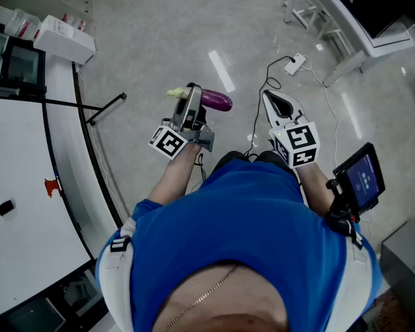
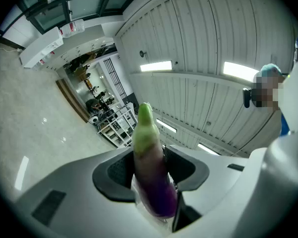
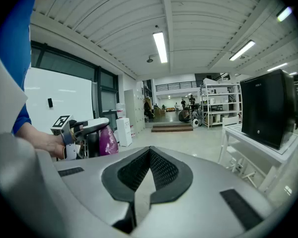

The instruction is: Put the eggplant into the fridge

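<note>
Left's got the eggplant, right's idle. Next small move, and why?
Probably turn to find the fridge, left gripper holding the eggplant: no fridge is plainly in view; the right gripper, shut and empty, is free for the door.

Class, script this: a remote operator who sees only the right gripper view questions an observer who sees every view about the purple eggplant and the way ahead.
Operator: Is that long purple eggplant at my left truly gripped?
Observer: Yes. The left gripper view shows the left gripper with its jaws pressed against both sides of it.
Operator: Anything on the floor ahead?
Observer: The head view shows a white power strip with a black cable on the grey floor, beyond the right gripper.
</note>
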`<state>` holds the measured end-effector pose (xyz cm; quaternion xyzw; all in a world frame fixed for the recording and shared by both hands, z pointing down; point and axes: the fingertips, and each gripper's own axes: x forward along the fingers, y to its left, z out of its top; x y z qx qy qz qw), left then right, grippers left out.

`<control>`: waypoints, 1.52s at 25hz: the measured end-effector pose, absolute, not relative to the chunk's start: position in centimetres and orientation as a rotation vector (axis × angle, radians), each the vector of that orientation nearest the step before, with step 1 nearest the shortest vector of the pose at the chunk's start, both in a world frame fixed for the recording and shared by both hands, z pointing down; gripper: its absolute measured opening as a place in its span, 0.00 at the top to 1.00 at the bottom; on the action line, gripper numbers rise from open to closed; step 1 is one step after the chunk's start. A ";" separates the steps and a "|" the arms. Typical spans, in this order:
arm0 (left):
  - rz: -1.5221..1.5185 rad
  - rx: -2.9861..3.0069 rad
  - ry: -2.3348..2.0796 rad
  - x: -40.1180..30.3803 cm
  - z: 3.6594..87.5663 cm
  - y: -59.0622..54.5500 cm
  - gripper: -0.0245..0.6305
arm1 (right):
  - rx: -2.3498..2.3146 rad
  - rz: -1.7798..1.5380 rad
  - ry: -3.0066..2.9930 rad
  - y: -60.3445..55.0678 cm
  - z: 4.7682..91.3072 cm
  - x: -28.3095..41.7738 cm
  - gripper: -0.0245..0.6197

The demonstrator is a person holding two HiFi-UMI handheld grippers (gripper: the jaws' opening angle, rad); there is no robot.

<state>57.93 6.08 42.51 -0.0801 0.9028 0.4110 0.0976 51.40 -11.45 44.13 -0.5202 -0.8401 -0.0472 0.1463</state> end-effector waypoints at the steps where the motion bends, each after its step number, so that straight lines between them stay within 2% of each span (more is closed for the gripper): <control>1: 1.217 -0.235 2.671 58.0 42.5 6.1 0.67 | -1.500 -0.136 -2.417 -11.4 44.1 51.4 0.96; 11: 1.200 -0.209 2.659 58.9 42.0 6.2 0.67 | -1.540 -0.103 -2.414 -10.8 43.3 51.7 0.96; 25: 1.192 -0.065 2.638 61.9 43.5 14.9 0.67 | -1.623 -0.116 -2.345 -1.4 44.5 52.1 0.96; 38: 1.141 0.026 2.648 54.9 43.6 21.2 0.67 | -1.720 -0.100 -2.297 6.0 44.8 43.7 0.96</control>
